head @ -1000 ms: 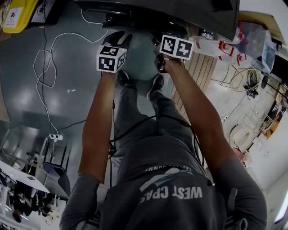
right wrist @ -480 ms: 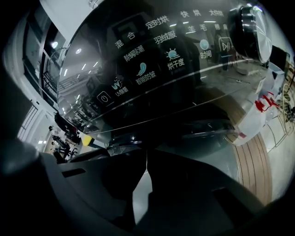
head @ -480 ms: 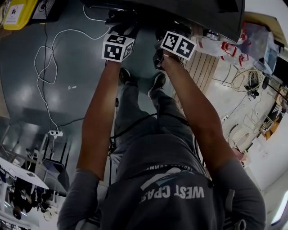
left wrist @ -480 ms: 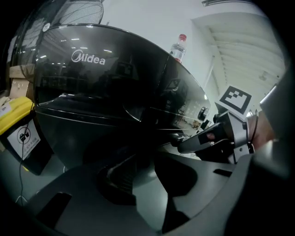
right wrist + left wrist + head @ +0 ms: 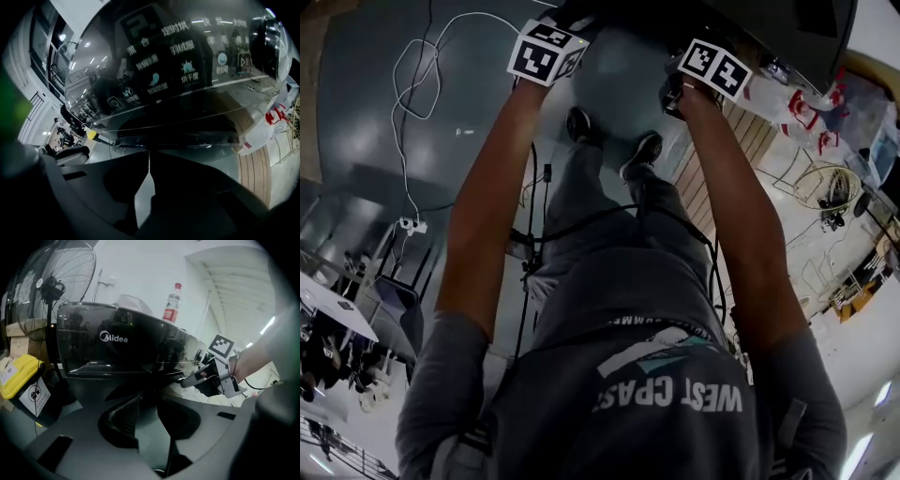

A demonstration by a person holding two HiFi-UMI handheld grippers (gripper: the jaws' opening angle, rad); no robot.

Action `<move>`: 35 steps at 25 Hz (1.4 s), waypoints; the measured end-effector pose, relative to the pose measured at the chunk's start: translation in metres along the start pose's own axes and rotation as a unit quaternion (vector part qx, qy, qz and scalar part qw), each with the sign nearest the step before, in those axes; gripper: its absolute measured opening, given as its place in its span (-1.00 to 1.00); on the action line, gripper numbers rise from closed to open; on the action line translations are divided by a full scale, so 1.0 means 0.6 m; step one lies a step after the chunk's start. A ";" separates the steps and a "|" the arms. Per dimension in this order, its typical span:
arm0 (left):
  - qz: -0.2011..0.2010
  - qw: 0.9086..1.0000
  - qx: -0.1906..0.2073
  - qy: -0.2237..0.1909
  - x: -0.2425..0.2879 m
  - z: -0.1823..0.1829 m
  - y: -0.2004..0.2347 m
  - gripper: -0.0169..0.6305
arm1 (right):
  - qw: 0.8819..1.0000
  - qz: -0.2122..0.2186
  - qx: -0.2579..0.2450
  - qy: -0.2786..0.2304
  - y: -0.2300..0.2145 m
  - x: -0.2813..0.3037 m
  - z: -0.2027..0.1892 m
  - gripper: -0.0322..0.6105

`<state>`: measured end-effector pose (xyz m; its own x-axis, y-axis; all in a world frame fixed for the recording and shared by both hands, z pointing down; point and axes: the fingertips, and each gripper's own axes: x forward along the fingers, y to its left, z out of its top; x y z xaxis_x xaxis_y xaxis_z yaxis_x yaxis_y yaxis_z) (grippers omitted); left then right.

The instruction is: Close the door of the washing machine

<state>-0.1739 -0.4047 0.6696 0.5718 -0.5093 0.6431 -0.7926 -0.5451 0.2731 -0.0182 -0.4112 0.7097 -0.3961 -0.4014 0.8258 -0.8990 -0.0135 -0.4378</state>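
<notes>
Before the Midea washing machine (image 5: 82, 390), its dark glass door (image 5: 117, 345) looks raised off the body. The right gripper (image 5: 149, 164) sits at the door's front rim, its fingers closed together with nothing visible between them, while the left gripper (image 5: 151, 427) hangs just short of the door, fingers well apart and empty. Pushing on so glossy a rim with closed tips, the right could skid off and let the door drop with a slam, and the left's open fingers could be caught if they stray under the edge.
</notes>
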 end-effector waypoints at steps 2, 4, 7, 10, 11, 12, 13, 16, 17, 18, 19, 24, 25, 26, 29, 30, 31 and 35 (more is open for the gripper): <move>0.007 1.000 0.002 -0.005 -0.030 0.012 0.008 -0.56 | 1.000 0.010 -0.009 -0.004 0.013 -0.017 0.010 -0.79; 0.018 1.000 -0.002 -0.016 -0.062 0.028 0.015 -0.56 | 0.999 0.027 -0.025 -0.013 0.033 -0.041 0.023 -0.79; 0.040 0.998 -0.007 -0.037 -0.113 0.056 0.028 -0.56 | 0.996 0.060 -0.059 -0.028 0.077 -0.080 0.043 -0.79; 0.058 0.997 -0.003 -0.059 -0.167 0.084 0.031 -0.56 | 0.989 0.090 -0.100 -0.056 0.124 -0.131 0.069 -0.79; 0.062 0.996 0.001 -0.065 -0.187 0.093 0.027 -0.56 | 0.986 0.099 -0.114 -0.067 0.140 -0.152 0.078 -0.79; 0.065 0.995 0.006 -0.071 -0.207 0.102 0.021 -0.56 | 0.983 0.108 -0.128 -0.078 0.155 -0.176 0.086 -0.79; 0.068 0.995 0.011 -0.078 -0.227 0.112 0.014 -0.56 | 0.979 0.115 -0.142 -0.090 0.169 -0.201 0.095 -0.79; 0.076 0.991 0.028 -0.106 -0.288 0.146 -0.009 -0.57 | 0.963 0.135 -0.191 -0.133 0.210 -0.281 0.126 -0.79; 0.079 0.990 0.034 -0.116 -0.308 0.158 -0.015 -0.57 | 0.957 0.142 -0.207 -0.148 0.224 -0.307 0.136 -0.79; 0.081 0.988 0.040 -0.125 -0.328 0.169 -0.023 -0.57 | 0.950 0.150 -0.223 -0.162 0.237 -0.334 0.144 -0.79; 0.083 0.987 0.046 -0.133 -0.347 0.180 -0.030 -0.57 | 0.943 0.156 -0.237 -0.175 0.248 -0.361 0.151 -0.79; 0.101 0.979 0.070 -0.164 -0.440 0.229 -0.069 -0.58 | 0.910 0.172 -0.288 -0.242 0.287 -0.507 0.183 -0.79; 0.103 0.977 0.076 -0.170 -0.456 0.240 -0.077 -0.58 | 0.904 0.173 -0.295 -0.257 0.292 -0.535 0.189 -0.79; 0.104 0.975 0.085 -0.177 -0.472 0.252 -0.087 -0.59 | 0.897 0.173 -0.301 -0.272 0.295 -0.564 0.194 -0.79; 0.106 0.968 0.109 -0.198 -0.525 0.282 -0.123 -0.59 | 0.879 0.176 -0.314 -0.312 0.304 -0.647 0.204 -0.80; 0.106 0.966 0.116 -0.206 -0.543 0.293 -0.137 -0.59 | 0.873 0.177 -0.319 -0.324 0.306 -0.674 0.207 -0.80; 0.106 0.963 0.122 -0.216 -0.561 0.304 -0.150 -0.59 | 0.866 0.178 -0.324 -0.337 0.308 -0.700 0.209 -0.80; 0.110 0.949 0.146 -0.257 -0.626 0.351 -0.199 -0.63 | 0.843 0.162 -0.345 -0.380 0.307 -0.795 0.214 -0.81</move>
<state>-0.2496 -0.2888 0.2450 0.4864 -0.8486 0.2079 -0.8553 -0.5111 -0.0849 0.0291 -0.3400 0.1891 -0.6432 -0.7560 0.1213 -0.7652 0.6401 -0.0686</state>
